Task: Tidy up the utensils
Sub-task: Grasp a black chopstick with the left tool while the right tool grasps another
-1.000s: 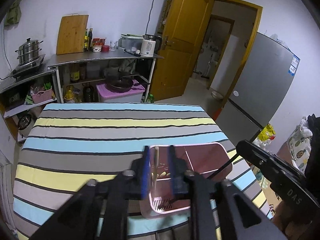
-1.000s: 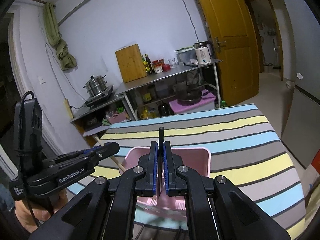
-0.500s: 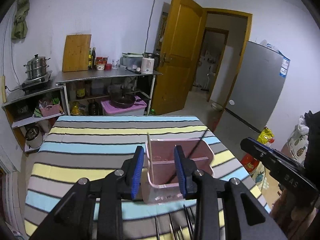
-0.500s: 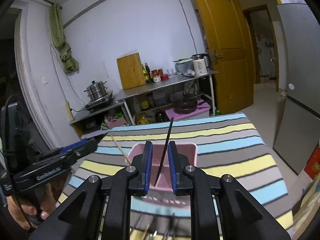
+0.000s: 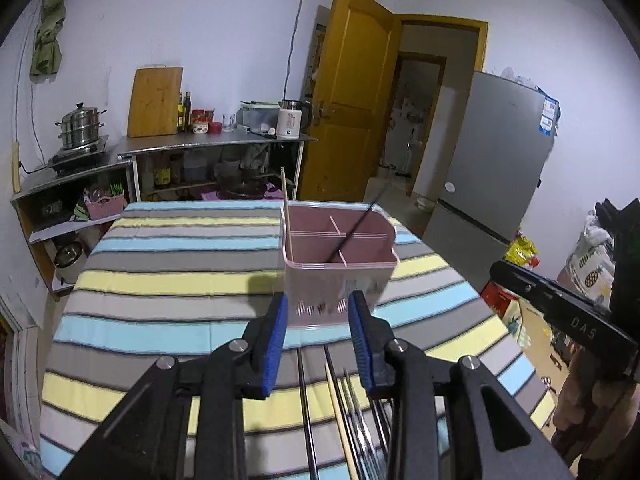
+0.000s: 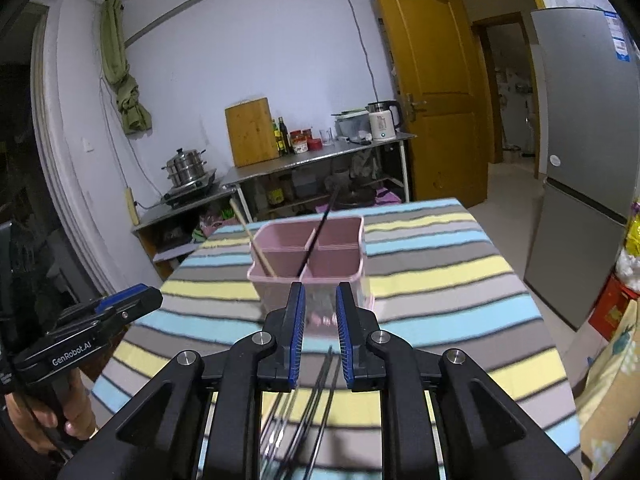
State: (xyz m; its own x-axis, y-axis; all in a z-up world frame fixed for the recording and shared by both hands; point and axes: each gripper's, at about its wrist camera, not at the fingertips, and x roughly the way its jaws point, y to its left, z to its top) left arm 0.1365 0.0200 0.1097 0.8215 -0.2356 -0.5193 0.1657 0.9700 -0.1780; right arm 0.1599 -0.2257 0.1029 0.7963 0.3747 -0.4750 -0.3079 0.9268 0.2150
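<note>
A pink divided utensil holder (image 5: 340,276) (image 6: 312,276) stands on the striped table. A wooden chopstick (image 5: 286,216) (image 6: 252,236) leans in its left compartment. A black chopstick (image 5: 360,228) (image 6: 316,236) leans across its middle. My left gripper (image 5: 319,340) is open and empty, just in front of the holder. My right gripper (image 6: 319,334) is open and empty, also in front of the holder. Several loose chopsticks (image 5: 352,412) (image 6: 308,404), black, metal and one wooden, lie on the table below both grippers.
The striped tablecloth (image 5: 172,280) covers the table. A steel counter (image 5: 208,146) with a cutting board, bottles and kettle stands at the back wall. A yellow door (image 5: 352,92) and a grey fridge (image 5: 496,152) are to the right.
Both grippers have let go of their chopsticks into the holder, opened, and pulled back and down toward the table's near edge. The loose chopsticks have come into view.
</note>
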